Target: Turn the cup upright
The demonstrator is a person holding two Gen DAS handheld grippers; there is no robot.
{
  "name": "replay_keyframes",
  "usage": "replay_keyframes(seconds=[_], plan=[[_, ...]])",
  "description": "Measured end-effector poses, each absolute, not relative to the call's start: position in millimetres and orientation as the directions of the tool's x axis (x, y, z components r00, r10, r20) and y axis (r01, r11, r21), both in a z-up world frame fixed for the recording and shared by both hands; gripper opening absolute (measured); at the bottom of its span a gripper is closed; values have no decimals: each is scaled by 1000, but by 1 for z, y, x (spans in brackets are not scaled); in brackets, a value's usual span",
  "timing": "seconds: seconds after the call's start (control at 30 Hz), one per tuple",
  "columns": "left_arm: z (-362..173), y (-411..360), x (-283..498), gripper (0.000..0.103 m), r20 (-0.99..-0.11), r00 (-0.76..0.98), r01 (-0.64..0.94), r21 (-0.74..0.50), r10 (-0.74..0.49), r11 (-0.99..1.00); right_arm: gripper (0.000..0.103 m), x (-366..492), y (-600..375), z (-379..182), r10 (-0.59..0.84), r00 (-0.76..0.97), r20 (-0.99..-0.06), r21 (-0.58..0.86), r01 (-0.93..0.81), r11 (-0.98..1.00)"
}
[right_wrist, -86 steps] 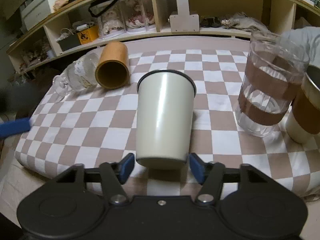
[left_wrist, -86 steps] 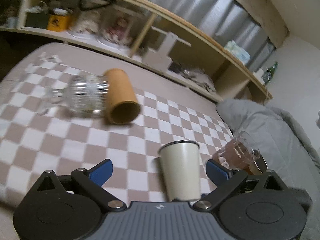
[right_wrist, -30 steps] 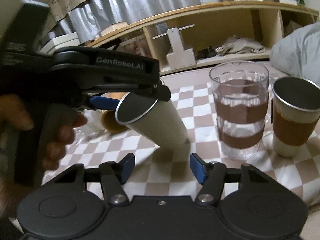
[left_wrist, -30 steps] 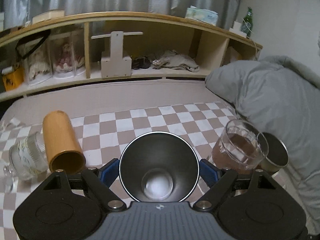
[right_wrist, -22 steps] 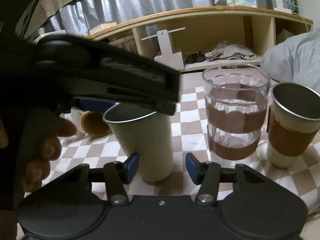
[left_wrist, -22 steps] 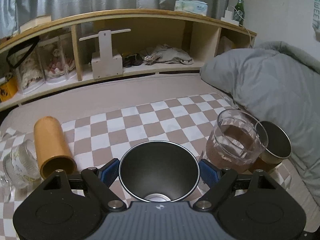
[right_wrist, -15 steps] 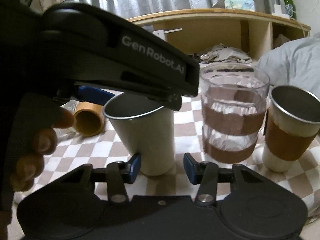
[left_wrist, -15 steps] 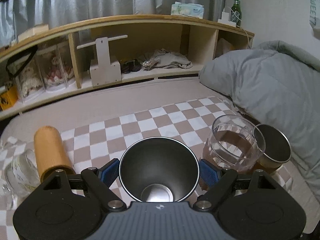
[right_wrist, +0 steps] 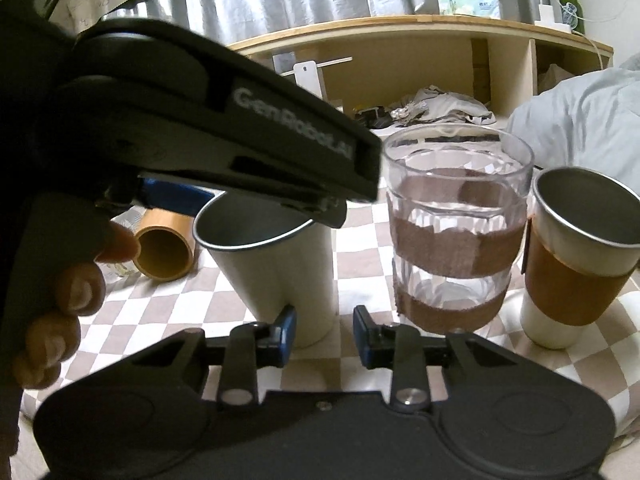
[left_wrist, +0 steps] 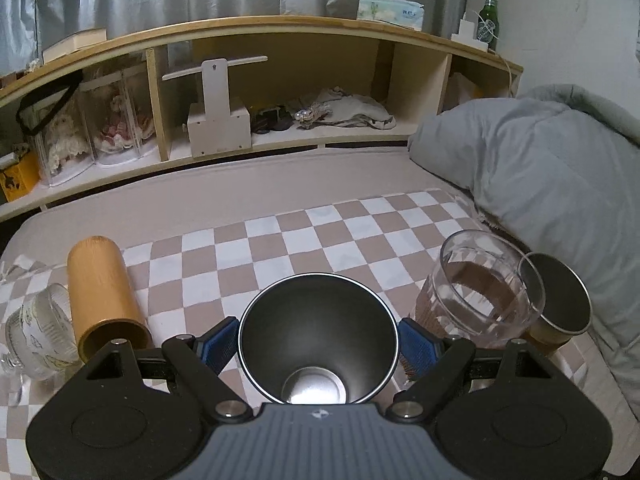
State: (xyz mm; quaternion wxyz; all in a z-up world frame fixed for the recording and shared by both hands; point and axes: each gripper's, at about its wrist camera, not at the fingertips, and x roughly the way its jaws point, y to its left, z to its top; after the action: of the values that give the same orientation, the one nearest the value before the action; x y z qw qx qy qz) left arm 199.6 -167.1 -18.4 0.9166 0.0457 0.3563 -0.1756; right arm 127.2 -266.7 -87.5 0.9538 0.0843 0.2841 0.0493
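Observation:
A cream metal cup (left_wrist: pixel 319 336) with a dark inside stands upright on the checkered cloth (left_wrist: pixel 280 236). My left gripper (left_wrist: pixel 319 345) is shut on it near the rim, mouth up. In the right wrist view the same cup (right_wrist: pixel 280 268) stands on the cloth with the left gripper body above it. My right gripper (right_wrist: pixel 323 334) is partly open and empty, just in front of the cup's base.
A clear glass (right_wrist: pixel 456 224) with brown bands and a sleeved metal cup (right_wrist: pixel 580 256) stand upright to the right. A bamboo cup (left_wrist: pixel 102 292) and a ribbed glass mug (left_wrist: pixel 34 332) lie on their sides at left. A grey duvet (left_wrist: pixel 540 184) lies at right, shelves behind.
The cream cup went from upside down to upright in my left gripper and came down onto the cloth. My right gripper let go of it and narrowed its jaws.

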Motion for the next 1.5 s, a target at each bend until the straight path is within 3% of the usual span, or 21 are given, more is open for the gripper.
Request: replay_keyframes(seconds=[0.2, 0.33, 0.73, 1.13, 1.5], plan=[[-20, -169, 199, 86, -674, 680, 369, -29, -291, 929, 33, 122, -267, -84, 143, 833, -535, 200, -39, 979], [-17, -166, 196, 95, -666, 683, 370, -38, -300, 928, 35, 120, -267, -83, 143, 832, -535, 201, -39, 979], [1, -135, 166, 98, -598, 736, 329, -92, -317, 940, 53, 97, -274, -66, 151, 837, -525, 187, -59, 980], [16, -81, 101, 103, -491, 845, 234, -21, -214, 972, 68, 60, -280, -37, 89, 888, -451, 132, -32, 991], [3, -49, 59, 103, -447, 876, 210, 15, -181, 978, 82, 30, -283, -29, 26, 908, -418, 69, 3, 998]])
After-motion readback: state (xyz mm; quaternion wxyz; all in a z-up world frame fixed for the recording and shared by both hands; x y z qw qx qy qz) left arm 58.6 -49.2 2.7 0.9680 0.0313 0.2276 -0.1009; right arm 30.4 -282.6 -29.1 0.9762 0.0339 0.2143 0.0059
